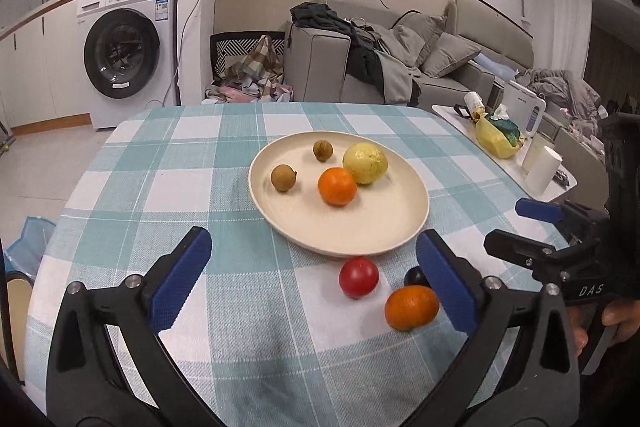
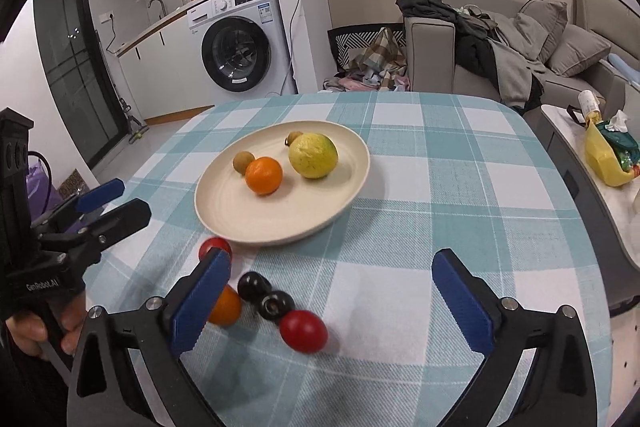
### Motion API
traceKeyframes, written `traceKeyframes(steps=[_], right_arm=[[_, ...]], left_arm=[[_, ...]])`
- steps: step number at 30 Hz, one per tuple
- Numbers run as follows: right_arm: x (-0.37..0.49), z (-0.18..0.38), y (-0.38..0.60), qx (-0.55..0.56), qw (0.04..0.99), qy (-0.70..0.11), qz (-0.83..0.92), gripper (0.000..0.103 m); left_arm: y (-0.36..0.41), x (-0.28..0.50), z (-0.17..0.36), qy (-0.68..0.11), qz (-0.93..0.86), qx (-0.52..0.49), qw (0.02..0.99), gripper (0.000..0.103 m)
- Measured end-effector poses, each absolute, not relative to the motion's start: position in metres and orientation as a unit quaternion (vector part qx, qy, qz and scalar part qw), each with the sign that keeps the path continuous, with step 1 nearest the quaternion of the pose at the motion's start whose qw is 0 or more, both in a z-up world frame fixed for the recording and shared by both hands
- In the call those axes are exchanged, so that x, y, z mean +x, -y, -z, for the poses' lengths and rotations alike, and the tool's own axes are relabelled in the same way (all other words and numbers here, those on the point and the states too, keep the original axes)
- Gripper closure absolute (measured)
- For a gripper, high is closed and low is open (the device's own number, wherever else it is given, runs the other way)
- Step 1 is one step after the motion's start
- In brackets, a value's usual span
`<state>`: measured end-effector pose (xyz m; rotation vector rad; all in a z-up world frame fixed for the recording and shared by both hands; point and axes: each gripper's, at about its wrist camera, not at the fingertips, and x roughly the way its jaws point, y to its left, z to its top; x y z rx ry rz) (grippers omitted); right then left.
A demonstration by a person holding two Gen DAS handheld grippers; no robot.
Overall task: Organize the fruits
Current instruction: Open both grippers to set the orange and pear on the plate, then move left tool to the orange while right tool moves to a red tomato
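A cream plate (image 1: 360,235) (image 2: 240,211) on the checked table holds a yellow-green fruit (image 1: 365,163) (image 2: 313,155), an orange (image 1: 337,186) (image 2: 264,175) and two brown longans (image 1: 283,177) (image 1: 322,150). In front of the plate lie a red tomato (image 1: 358,277) (image 2: 214,247), a second orange (image 1: 411,307) (image 2: 226,306), two dark cherries (image 2: 253,286) (image 2: 275,303) and another red tomato (image 2: 303,331). My left gripper (image 1: 312,279) is open and empty over the table. My right gripper (image 2: 332,303) is open and empty above the loose fruit.
The checked tablecloth (image 1: 180,163) covers the table, its edges near on the left and far side. A side table (image 1: 560,183) with a yellow bag and cups stands to the right. A washing machine (image 1: 124,47) and a sofa (image 1: 440,59) are behind.
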<state>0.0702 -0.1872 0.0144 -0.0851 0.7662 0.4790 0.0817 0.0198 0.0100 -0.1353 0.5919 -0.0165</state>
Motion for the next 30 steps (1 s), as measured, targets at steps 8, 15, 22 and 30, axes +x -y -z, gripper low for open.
traceKeyframes(steps=[8,15,22,30], right_arm=[[0.062,-0.009,0.195,-0.044,0.899,-0.371,-0.227,0.000],[0.059,-0.007,0.192,-0.057,0.898,-0.371,-0.228,0.000],[0.057,-0.003,0.187,-0.074,0.896,-0.373,-0.230,0.000],[0.055,-0.001,0.184,-0.092,0.899,-0.365,-0.226,0.000]], left_arm=[[-0.009,0.069,-0.011,-0.294,0.016,-0.046,0.955,0.001],[0.002,0.069,-0.008,-0.303,0.027,-0.029,0.952,0.001],[0.012,0.073,-0.003,-0.314,0.037,-0.015,0.949,0.001],[0.022,0.075,0.005,-0.329,0.053,-0.002,0.943,0.001]])
